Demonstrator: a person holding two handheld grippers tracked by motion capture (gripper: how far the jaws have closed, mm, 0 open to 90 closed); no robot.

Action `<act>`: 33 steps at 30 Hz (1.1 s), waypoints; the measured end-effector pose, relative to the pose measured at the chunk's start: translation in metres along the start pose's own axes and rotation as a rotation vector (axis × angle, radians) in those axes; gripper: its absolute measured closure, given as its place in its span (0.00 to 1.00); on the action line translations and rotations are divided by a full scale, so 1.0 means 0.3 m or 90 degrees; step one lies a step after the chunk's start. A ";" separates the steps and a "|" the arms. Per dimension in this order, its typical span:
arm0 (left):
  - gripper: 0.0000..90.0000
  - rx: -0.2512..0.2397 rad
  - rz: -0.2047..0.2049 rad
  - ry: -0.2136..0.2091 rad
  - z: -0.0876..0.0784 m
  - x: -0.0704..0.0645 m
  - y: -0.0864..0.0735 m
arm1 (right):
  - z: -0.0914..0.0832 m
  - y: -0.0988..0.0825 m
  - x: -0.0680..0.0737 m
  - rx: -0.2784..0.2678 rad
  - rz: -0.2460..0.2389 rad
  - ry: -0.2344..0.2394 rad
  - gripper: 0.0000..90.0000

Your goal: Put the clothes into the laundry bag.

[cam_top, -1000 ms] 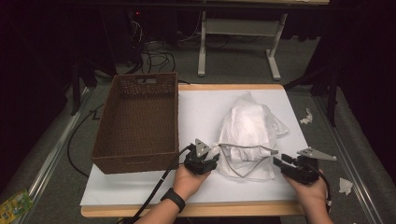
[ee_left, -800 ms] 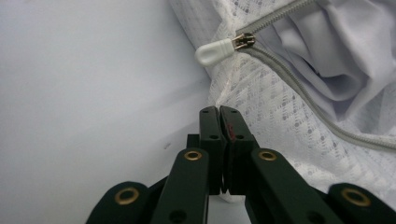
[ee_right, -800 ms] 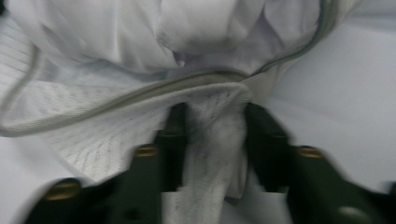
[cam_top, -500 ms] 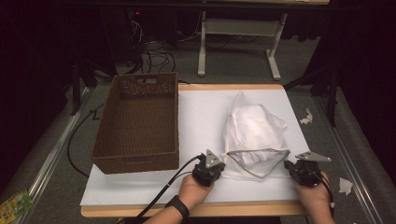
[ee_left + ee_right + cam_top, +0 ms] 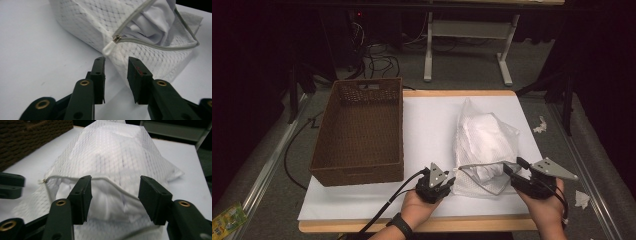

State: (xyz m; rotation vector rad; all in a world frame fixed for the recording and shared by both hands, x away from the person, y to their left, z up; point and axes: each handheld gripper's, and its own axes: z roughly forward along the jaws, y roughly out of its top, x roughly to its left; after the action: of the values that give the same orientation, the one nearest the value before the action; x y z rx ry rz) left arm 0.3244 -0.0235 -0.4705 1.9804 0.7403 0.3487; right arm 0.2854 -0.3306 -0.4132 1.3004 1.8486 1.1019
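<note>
A white mesh laundry bag (image 5: 484,135) lies on the white table (image 5: 432,125), its zipped mouth gaping toward me with white cloth (image 5: 155,22) inside. My left gripper (image 5: 451,181) sits at the bag's near left corner. Its jaws (image 5: 117,63) have just been opening and stand slightly apart, with the zipper pull (image 5: 108,48) just beyond the tips and nothing pressed between them. My right gripper (image 5: 513,166) is at the bag's near right side. Its jaws (image 5: 115,186) have also just been opening and stand wide, with the bag's zipper edge (image 5: 110,182) ahead of them, untouched.
A brown wicker basket (image 5: 357,175) stands empty on the table's left half, close to my left hand. The table's near edge (image 5: 422,224) runs just under both wrists. Paper scraps (image 5: 540,125) lie on the floor at right. Cables and a desk frame (image 5: 429,45) are behind the table.
Half a second ago both grippers held the bag's near edge stretched between them. Now both have let go, their jaws stand apart, and the mouth lies slack. The right hand has risen a little.
</note>
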 end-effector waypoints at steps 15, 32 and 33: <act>0.72 -0.020 -0.024 -0.001 -0.035 0.034 0.009 | -0.056 0.056 0.067 -0.014 -0.078 0.053 1.00; 0.52 -0.037 0.001 0.029 -0.058 0.058 0.026 | 0.089 -0.120 0.039 0.184 -0.050 0.145 0.93; 0.51 -0.035 0.007 0.036 -0.062 0.055 0.029 | 0.070 -0.105 0.038 0.162 -0.041 0.153 0.90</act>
State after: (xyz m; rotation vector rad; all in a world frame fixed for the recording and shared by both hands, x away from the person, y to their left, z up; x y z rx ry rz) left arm 0.3306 -0.0034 -0.4546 1.9297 0.7474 0.4286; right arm 0.2859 -0.3192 -0.4510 1.2800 2.2537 1.0521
